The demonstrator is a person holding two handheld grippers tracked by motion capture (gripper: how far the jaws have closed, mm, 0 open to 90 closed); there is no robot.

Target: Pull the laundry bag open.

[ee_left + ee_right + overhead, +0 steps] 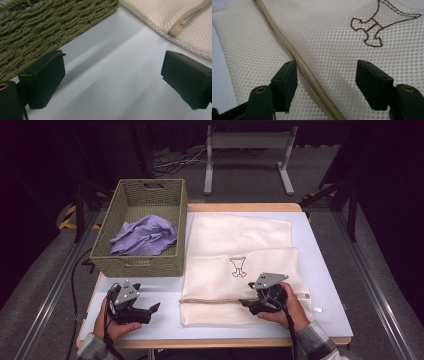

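White table (pixel 320 285) w/ mesh bag (pixel 240 270) & basket (pixel 142 265), dark room; both grippers' jaws apart, empty.

No readable text or numbers; only brown stitched emblem (pixel 379 26) on cream mesh laundry bag (pixel 235 282), wordless.

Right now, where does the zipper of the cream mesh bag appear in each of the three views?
High view: the zipper runs sideways across the mesh bag near its front edge, toward the right claw.
Left gripper view: its end lies at the upper right.
Right gripper view: it runs diagonally from the top left, past the claw's left jaw.
Shared landmark: the bag's cream mesh.
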